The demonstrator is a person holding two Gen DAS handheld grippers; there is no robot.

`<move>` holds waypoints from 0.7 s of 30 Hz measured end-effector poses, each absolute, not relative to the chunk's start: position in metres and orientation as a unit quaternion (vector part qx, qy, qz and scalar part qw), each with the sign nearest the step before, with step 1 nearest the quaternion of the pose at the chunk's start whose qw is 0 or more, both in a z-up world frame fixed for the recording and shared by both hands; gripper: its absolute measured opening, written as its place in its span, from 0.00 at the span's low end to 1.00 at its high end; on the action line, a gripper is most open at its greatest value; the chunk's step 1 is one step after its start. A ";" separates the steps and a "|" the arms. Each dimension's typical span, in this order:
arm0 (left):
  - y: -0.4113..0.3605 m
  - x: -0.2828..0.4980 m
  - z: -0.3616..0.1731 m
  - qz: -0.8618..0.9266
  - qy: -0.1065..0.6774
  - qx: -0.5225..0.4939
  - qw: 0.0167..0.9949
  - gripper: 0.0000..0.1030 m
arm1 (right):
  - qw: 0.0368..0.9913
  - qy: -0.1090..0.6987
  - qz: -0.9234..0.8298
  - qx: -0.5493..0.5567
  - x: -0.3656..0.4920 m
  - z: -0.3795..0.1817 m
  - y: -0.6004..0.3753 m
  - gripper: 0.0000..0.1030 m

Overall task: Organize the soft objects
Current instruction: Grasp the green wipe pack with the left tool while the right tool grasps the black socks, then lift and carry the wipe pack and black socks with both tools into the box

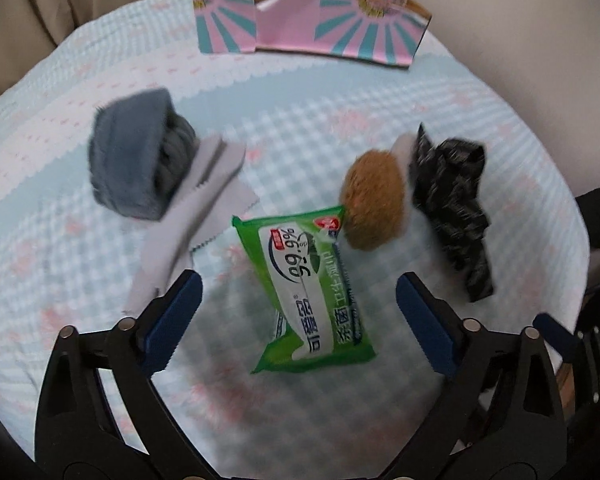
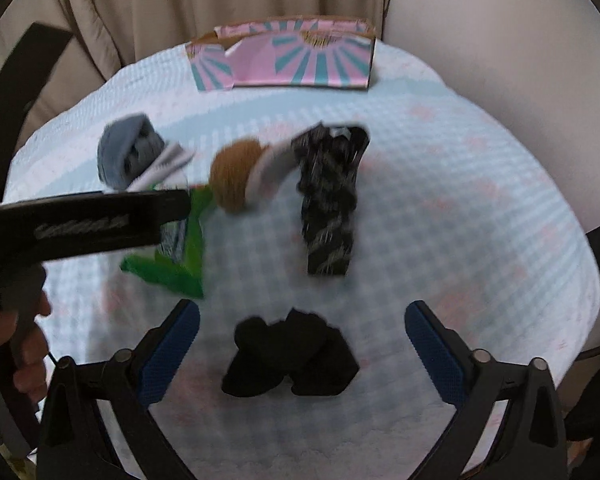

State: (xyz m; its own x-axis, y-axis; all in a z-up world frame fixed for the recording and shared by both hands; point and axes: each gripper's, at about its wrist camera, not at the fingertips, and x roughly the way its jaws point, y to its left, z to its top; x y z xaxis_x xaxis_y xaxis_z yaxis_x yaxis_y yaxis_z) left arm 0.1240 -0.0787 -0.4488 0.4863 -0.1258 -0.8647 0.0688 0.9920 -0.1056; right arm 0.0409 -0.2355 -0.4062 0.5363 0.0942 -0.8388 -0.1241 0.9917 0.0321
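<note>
2 wide-open grippers (image 1: pixel 298 312) (image 2: pixel 302 340) above cloth (image 2: pixel 440 200)

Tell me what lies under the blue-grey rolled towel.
A pale grey cloth sticks out from beneath the blue-grey rolled towel, its zigzag edge lying on the checked tablecloth. How far the cloth runs under the roll is covered.

Left tool (image 2: pixel 84 224) hides much of blurred green wipes pack (image 2: pixel 180 268)
</note>
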 end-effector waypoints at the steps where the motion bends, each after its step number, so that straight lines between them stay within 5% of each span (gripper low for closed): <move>1: -0.081 0.125 -0.454 -0.056 0.503 -0.026 0.862 0.90 | 0.874 0.482 0.064 -0.015 0.040 -0.413 -0.235 0.93; 4: -0.085 0.129 -0.462 -0.054 0.499 -0.020 0.865 0.88 | 0.872 0.485 0.062 -0.014 0.037 -0.425 -0.236 0.89; 15: -0.093 0.137 -0.479 -0.052 0.500 0.004 0.865 0.48 | 0.872 0.486 0.051 -0.026 0.028 -0.443 -0.240 0.50; 21: -0.092 0.135 -0.478 -0.053 0.504 -0.002 0.862 0.39 | 0.873 0.486 0.037 -0.003 0.030 -0.441 -0.252 0.30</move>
